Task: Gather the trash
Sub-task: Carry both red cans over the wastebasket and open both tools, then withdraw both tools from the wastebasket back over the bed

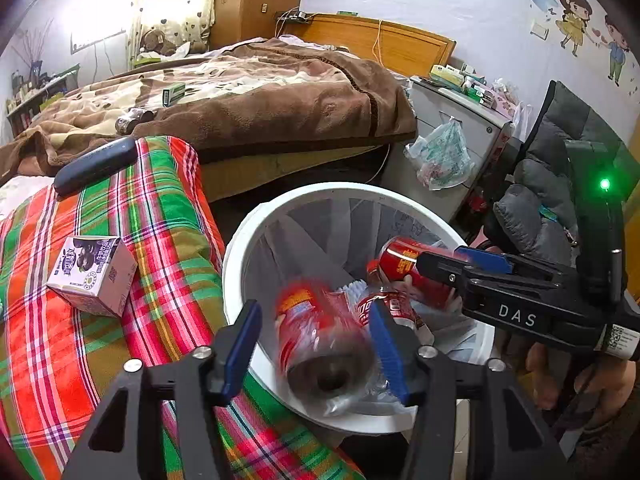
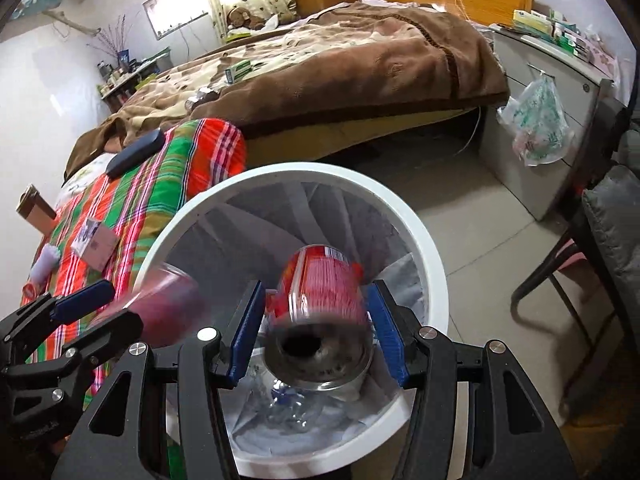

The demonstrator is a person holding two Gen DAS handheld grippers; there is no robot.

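I hold both grippers over the bin [image 2: 424,240]: left gripper [image 1: 316,344] and right gripper [image 2: 316,328], jaws parted, releasing red cans [image 2: 320,292]; milk carton [image 1: 96,276] remains on the bedspread, left.

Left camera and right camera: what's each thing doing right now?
Left gripper: open over the bin.
Left can: loose between the pads, blurred.
Right gripper: open.
Right can: loose, blurred.
Bin: uncovered, lined, trash inside.
Milk carton: lying on the plaid blanket.

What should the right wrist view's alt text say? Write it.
A blurred red can sits between the open jaws of the right claw, above a white lined bin. The left claw, with a second can, is at left.
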